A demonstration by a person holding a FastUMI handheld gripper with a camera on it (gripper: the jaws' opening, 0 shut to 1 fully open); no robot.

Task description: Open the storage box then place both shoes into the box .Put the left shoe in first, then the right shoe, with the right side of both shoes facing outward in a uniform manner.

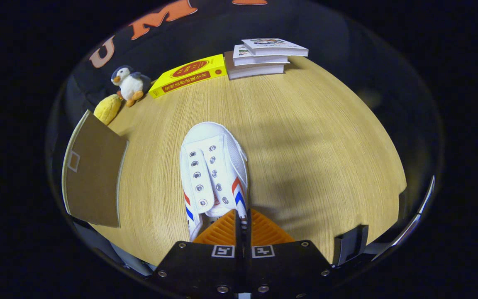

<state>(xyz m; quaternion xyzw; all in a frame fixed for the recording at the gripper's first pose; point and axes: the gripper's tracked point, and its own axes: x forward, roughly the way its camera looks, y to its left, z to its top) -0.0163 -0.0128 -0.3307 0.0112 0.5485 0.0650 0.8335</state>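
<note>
Gripper: fingers drawn almost together, only a thin gap between them; they pinch the heel-side collar on the shoe's striped side, so the grip looks made.
Shoe: white shoe with red and blue side stripes, lying on the wooden table; whether lifted or resting, cannot tell.
Axis: long axis runs straight ahead of the fingers, heel at the tips, toe pointing away toward the books.
Left or right shoe: cannot tell from here.
Storage box: brown flap, likely its opened lid, lies off to the left of the fingers, beside the shoe but apart from it.
Coming move: judged a swing leftward toward that flap, turning the shoe so the wanted side faces out.
Far edge: toy penguin, yellow box, stacked books.
</note>
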